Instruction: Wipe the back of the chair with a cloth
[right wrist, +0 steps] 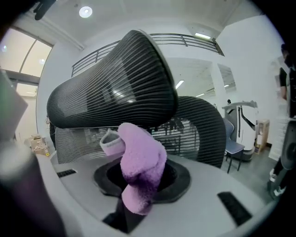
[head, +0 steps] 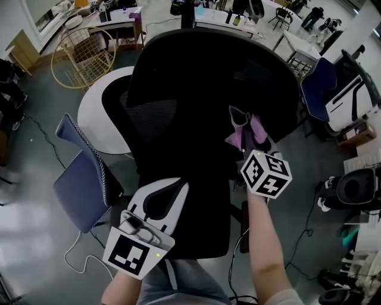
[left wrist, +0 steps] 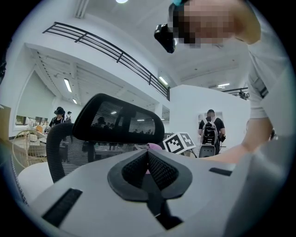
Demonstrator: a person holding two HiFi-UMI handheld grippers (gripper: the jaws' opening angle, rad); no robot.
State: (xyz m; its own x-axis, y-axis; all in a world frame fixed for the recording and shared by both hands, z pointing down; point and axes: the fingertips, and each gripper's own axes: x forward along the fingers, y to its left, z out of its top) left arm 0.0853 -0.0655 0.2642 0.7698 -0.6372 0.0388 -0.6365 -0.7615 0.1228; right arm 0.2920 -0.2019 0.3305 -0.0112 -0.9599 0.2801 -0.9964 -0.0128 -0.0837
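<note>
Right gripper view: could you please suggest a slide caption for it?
Right gripper, jaws shut on a fluffy purple cloth, facing the black mesh office chair.

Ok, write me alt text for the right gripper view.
A purple cloth is clamped in the right gripper, its bunched end sticking up. Just beyond it rises the black mesh chair, its ribbed headrest filling the upper frame, in a bright white hall.

Bright, even indoor light; ceiling lamp [right wrist: 85, 11] glows above the chair [right wrist: 115, 88]. Gripper views: strong fisheye bending, dark corners. Head view: floor [head: 30, 208] left of chair blurred.
</note>
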